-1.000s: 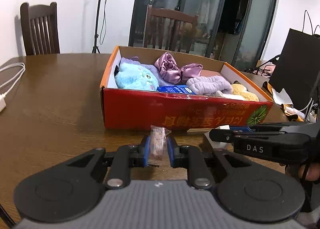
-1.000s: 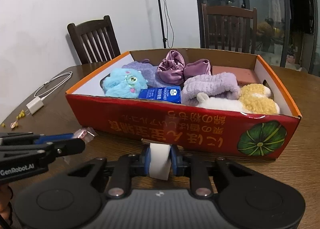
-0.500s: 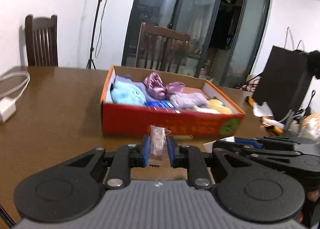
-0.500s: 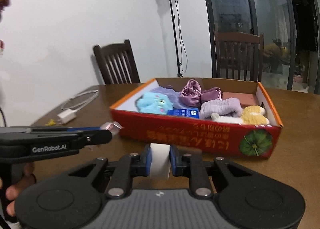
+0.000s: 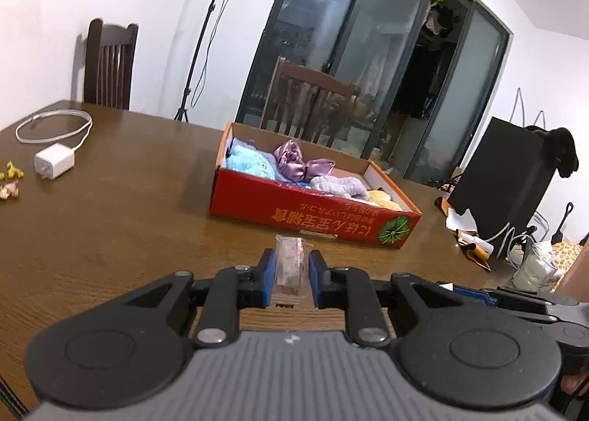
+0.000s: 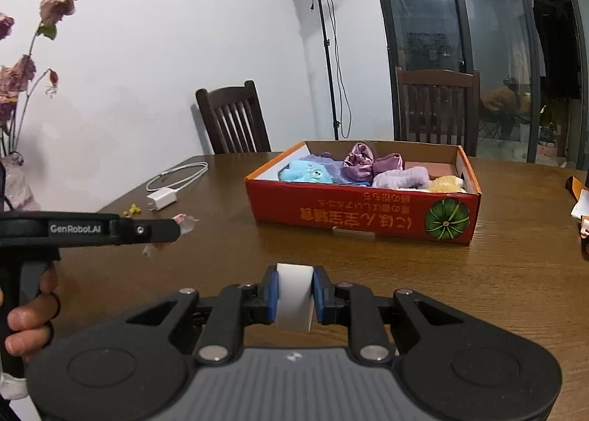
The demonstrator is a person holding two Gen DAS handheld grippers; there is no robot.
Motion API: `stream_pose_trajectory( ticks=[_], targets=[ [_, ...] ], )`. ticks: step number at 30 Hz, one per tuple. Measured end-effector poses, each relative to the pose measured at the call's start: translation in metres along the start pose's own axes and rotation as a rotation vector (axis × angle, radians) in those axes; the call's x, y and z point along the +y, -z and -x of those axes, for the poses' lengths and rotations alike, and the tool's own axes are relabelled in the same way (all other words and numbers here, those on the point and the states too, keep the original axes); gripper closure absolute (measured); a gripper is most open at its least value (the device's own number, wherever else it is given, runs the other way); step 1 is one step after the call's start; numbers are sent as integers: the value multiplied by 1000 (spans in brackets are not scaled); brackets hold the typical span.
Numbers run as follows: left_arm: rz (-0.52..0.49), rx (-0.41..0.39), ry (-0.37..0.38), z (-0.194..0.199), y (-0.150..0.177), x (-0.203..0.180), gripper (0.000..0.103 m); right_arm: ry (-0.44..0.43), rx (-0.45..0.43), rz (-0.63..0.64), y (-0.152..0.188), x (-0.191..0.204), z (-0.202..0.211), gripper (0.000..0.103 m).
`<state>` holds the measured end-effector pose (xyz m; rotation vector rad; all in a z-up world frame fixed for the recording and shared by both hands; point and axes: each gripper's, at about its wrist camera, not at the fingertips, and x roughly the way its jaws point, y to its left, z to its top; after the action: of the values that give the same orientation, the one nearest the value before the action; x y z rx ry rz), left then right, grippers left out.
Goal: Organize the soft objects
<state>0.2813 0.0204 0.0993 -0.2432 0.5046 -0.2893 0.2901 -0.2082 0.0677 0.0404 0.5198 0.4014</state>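
Observation:
My left gripper is shut on a small pinkish wrapped packet, held above the wooden table. My right gripper is shut on a white foam block. Well ahead of both lies a red cardboard box holding a blue plush, a purple satin scrunchie, a lavender fuzzy band and a yellow plush. In the right wrist view the left gripper reaches in from the left with a hand on its grip.
A white charger with coiled cable lies left of the box, beside small yellow bits. A black bag, papers and a glass jar crowd the right. Chairs and a light stand stand behind; dried flowers far left.
Both grippers have drawn back and risen from the box, which now looks smaller and farther away. Each still grips its item; more of the room shows.

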Motion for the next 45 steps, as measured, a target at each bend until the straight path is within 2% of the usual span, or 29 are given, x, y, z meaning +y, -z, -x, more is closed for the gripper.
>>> stream_pose_trajectory(
  ticks=[8, 14, 16, 20, 24, 27, 29, 31, 32, 33, 34, 38, 43, 45],
  targets=[
    [-43, -35, -11, -14, -17, -5, 84, 36, -36, -33, -9, -12, 3, 84],
    [-139, -81, -16, -59, -68, -8, 83, 28, -89, -23, -51, -29, -20, 84],
    [-149, -58, -13, -89, -85, -5, 83, 30, -95, -31, -69, -39, -40, 84],
    [-126, 32, -9, -153, -104, 9, 83, 10, -44, -112, -101, -68, -97, 84],
    [-109, 100, -92, -211, -102, 29, 83, 25, 35, -160, -117, -91, -158, 84],
    [-109, 157, -94, -236, -97, 40, 83, 53, 78, -174, -117, -101, -190, 84],
    [-134, 135, -83, -237, -94, 43, 83, 59, 91, -179, -114, -104, -205, 83],
    [-138, 135, -67, -237, -93, 44, 78, 66, 123, -196, -109, -109, -218, 79],
    [-136, 133, -51, -235, -93, 45, 71, 81, 144, -203, -105, -111, -224, 74],
    [-144, 133, -33, -235, -92, 43, 64, 87, 147, -209, -101, -112, -226, 64],
    [-165, 134, -29, -234, -90, 41, 62, 78, 146, -207, -97, -112, -229, 62],
    [-255, 125, -81, -234, -82, 26, 63, 90, 126, -159, -92, -105, -228, 61],
    [-215, 175, -62, -224, -83, 25, 64, 69, 130, -140, -89, -108, -225, 61],
    [-219, 170, -63, -218, -79, 23, 65, 58, 135, -139, -88, -110, -220, 61]
  ],
)
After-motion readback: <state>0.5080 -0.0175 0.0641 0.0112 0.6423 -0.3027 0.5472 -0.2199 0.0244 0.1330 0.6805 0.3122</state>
